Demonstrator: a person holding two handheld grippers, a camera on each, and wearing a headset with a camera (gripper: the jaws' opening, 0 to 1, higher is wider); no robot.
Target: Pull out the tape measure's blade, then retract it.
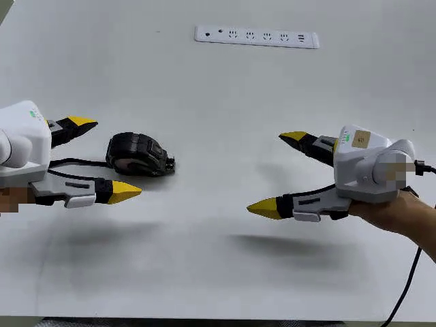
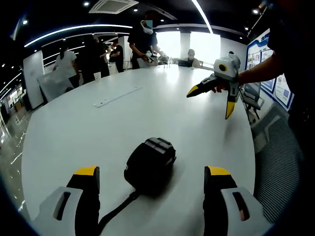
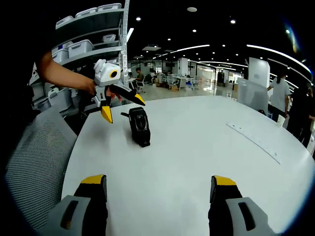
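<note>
Head view, tape measure (image 1: 138, 154) on white table (image 1: 204, 238), power strip (image 1: 257, 36) well beyond

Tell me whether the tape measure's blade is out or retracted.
Retracted. The tape measure lies on the white table as a compact black case, with no length of blade running out from it.

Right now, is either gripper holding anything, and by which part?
Nothing is held. The tape measure lies on the table between the open jaws of the left gripper, ungripped; the right gripper is open too.
</note>
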